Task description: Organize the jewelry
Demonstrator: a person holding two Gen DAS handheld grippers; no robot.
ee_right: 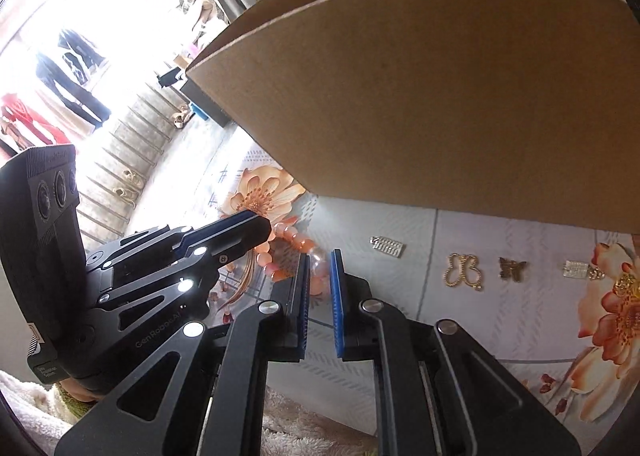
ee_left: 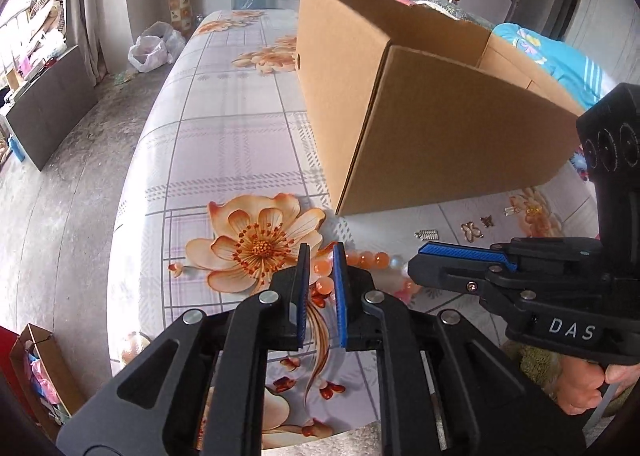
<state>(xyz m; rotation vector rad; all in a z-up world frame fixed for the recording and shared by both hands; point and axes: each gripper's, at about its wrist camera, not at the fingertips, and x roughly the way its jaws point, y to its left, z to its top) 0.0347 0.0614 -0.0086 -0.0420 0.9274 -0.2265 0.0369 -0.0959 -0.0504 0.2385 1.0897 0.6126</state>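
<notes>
**Bead bracelet between both grippers, in front of the box**

Bead bracelet (ee_right: 286, 252) lies on the floral table (ee_left: 224, 143), just in front of the near wall of the open cardboard box (ee_left: 400, 127). Orange beads plus a few clear ones, strung in a loop.

Your left gripper (ee_left: 321, 256) has its fingers (ee_left: 303, 288) nearly closed, a narrow gap left. Orange beads show in that gap at the tips; I cannot tell if the pads actually press on them. No earlier frame here, so nothing on motion.

Your right gripper (ee_right: 319, 262) is the same: fingers (ee_right: 338, 296) almost together, a clear bead and orange beads showing between the tips. Grip or just overlap, cannot tell. In the left wrist view it comes in from the right with its tips at the clear-bead end of the bracelet.

Other jewelry sits to the right of the bracelet on the table, in a row before the box:
- silver rectangular charm (ee_right: 387, 246)
- gold outline butterfly (ee_right: 464, 270)
- small dark-gold butterfly (ee_right: 512, 268)
- silver square piece (ee_right: 576, 269), with a gold bit just beside it

All of it is apart from the bracelet and outside the box.
</notes>
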